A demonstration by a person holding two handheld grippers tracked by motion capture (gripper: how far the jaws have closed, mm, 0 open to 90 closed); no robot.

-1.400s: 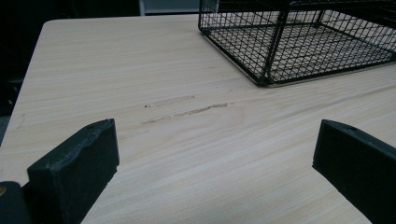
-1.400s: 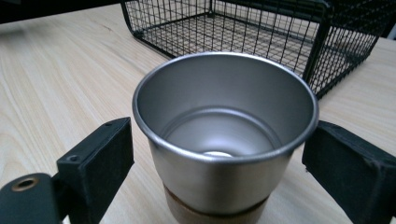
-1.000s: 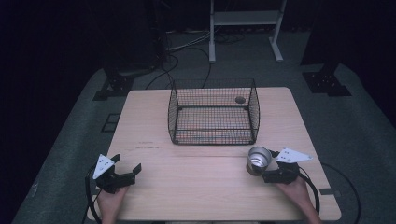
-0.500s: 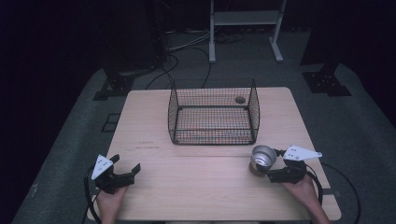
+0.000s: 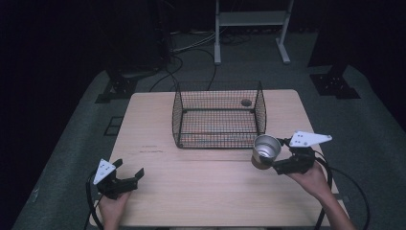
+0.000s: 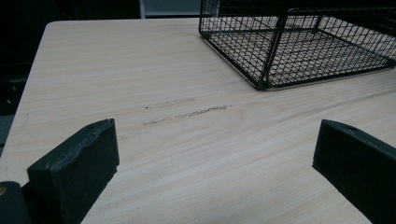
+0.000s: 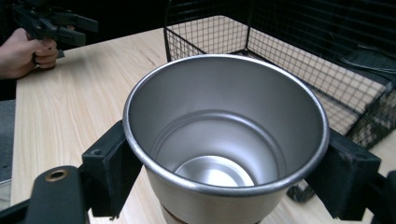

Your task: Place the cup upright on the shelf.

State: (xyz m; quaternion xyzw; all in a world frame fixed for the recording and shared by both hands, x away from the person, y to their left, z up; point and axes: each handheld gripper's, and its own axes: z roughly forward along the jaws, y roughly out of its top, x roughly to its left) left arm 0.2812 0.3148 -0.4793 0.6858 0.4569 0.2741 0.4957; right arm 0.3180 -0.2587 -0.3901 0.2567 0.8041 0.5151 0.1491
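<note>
Brushed metal, round and smooth-walled, the open cup (image 7: 224, 140) sits clamped by its sides between the black pads of the right tongs (image 5: 273, 160), held just off the pale wood-grain worktop (image 5: 201, 191) near the front right corner of the black wire basket (image 5: 218, 115). That square-meshed basket stands open-topped at the worktop's middle, its thin rim just beside the cup. Left tongs (image 5: 125, 179) rest with jaws wide apart near the front left edge, with bare, faintly scuffed wood between them and the basket.
</note>
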